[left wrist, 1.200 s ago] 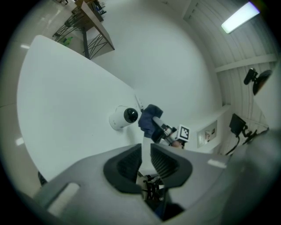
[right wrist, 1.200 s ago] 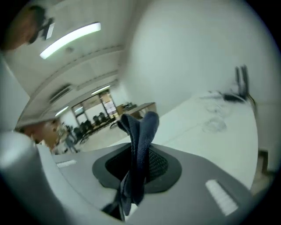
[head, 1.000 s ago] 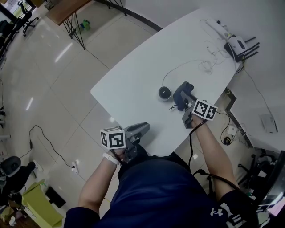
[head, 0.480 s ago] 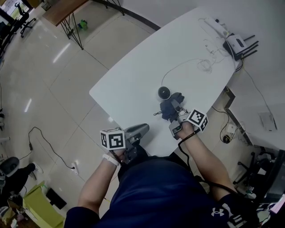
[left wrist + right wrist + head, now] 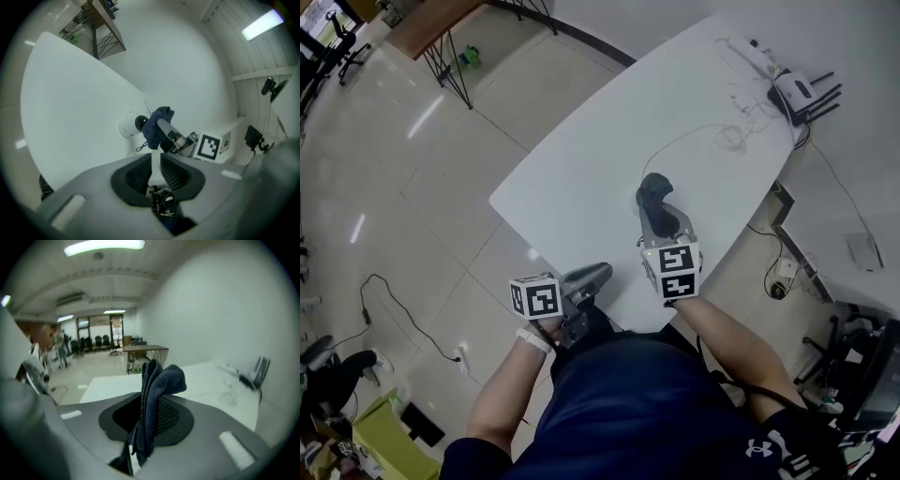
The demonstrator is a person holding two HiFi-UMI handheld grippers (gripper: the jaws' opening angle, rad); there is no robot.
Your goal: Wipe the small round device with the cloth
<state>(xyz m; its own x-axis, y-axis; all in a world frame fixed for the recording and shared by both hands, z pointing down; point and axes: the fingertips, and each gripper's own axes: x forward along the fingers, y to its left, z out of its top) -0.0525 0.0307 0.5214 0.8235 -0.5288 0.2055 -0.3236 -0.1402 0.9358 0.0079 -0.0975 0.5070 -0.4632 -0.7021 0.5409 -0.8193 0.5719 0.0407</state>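
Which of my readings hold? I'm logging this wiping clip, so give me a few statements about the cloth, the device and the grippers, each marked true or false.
1. The right gripper is shut on the cloth. True.
2. The left gripper holds the small round device. False: its jaws are shut on nothing, and the device stands on the table ahead of it.
3. The cloth lies flat on the table, far from the device. False: it hangs from the right gripper right at the device and hides it in the head view.
4. A router with antennas sits at the table's far corner. True.
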